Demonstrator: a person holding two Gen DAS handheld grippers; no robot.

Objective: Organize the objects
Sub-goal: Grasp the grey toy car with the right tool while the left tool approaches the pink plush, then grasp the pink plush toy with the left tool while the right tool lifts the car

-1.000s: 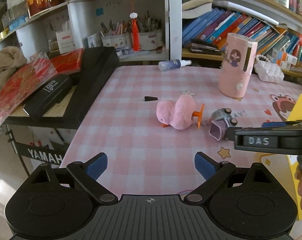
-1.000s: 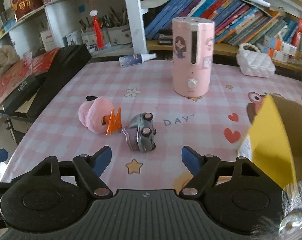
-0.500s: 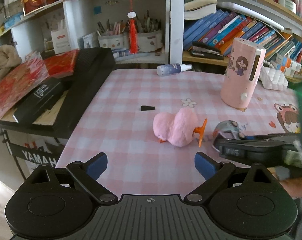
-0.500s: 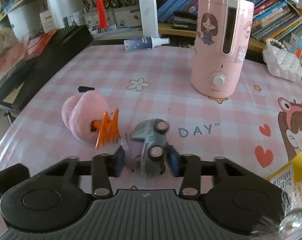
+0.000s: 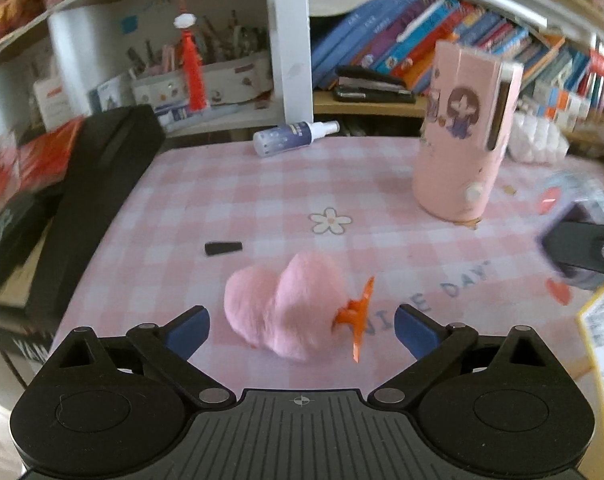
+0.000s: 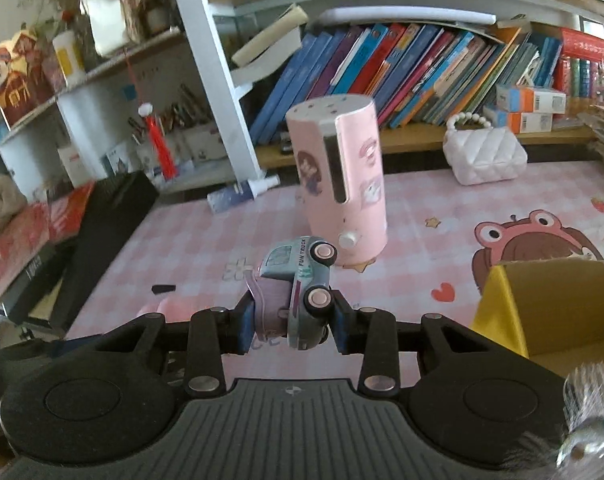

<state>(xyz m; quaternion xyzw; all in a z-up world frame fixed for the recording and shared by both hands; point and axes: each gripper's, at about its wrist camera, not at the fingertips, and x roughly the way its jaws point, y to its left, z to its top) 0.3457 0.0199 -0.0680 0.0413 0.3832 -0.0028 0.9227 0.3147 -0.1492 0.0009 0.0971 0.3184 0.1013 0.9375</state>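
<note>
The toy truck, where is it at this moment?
In the right wrist view the toy truck sits centre frame, clamped between the right gripper fingers, raised above the pink checked table, with the pink cylinder behind and the yellow box to its right.

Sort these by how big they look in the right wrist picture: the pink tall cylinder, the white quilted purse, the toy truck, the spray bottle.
1. Pink tall cylinder with stickers
2. White quilted purse and grey-blue toy truck: about alike; the truck sits nearest the camera, so I won't rank them
3. Small blue-and-white spray bottle
</note>
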